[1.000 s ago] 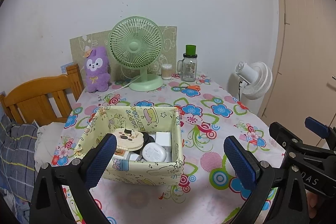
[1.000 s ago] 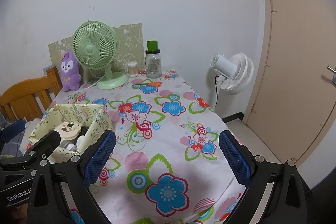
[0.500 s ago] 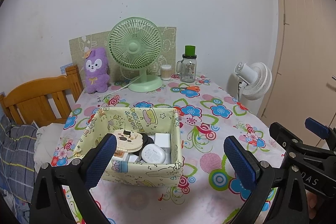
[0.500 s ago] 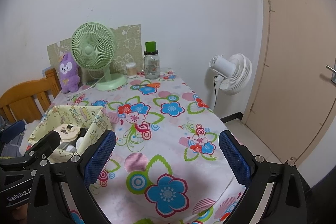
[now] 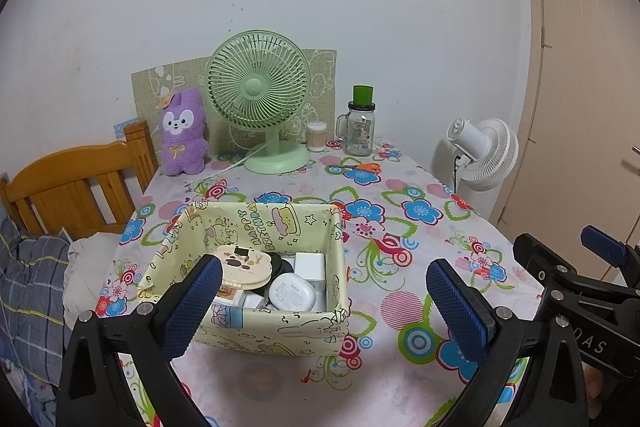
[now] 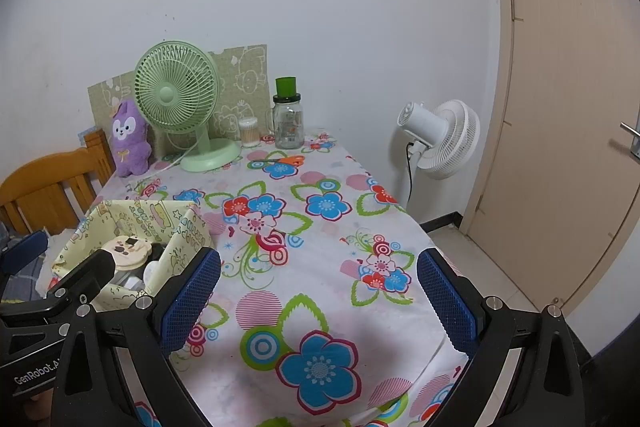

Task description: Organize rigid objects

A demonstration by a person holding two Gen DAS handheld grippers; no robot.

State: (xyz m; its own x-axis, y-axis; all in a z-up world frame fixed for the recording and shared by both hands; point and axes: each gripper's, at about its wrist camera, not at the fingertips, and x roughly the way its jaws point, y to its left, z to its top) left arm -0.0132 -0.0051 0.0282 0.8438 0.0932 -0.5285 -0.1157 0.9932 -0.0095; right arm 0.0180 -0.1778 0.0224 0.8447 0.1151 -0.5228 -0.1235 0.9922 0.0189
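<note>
A pale yellow cartoon-print fabric box (image 5: 276, 331) stands on the flowered tablecloth. It holds a beige round compact (image 5: 244, 266), a white earbud case (image 5: 291, 292), a white cube (image 5: 309, 265) and other small items. My left gripper (image 5: 324, 303) is open and empty, held above the table just in front of the box. My right gripper (image 6: 318, 301) is open and empty over the tablecloth to the right of the box (image 6: 120, 227). Orange-handled scissors (image 5: 362, 167) lie at the far end of the table.
At the back stand a green desk fan (image 5: 260, 99), a purple plush (image 5: 182, 137), a cotton-swab tub (image 5: 316, 136) and a glass jar with a green lid (image 5: 360, 125). A wooden chair (image 5: 76, 183) is at the left, a white floor fan (image 6: 440, 139) and door (image 6: 568, 107) at the right.
Both grippers have drawn back slightly, so the box and table look a little farther away. Both stay open and empty.
</note>
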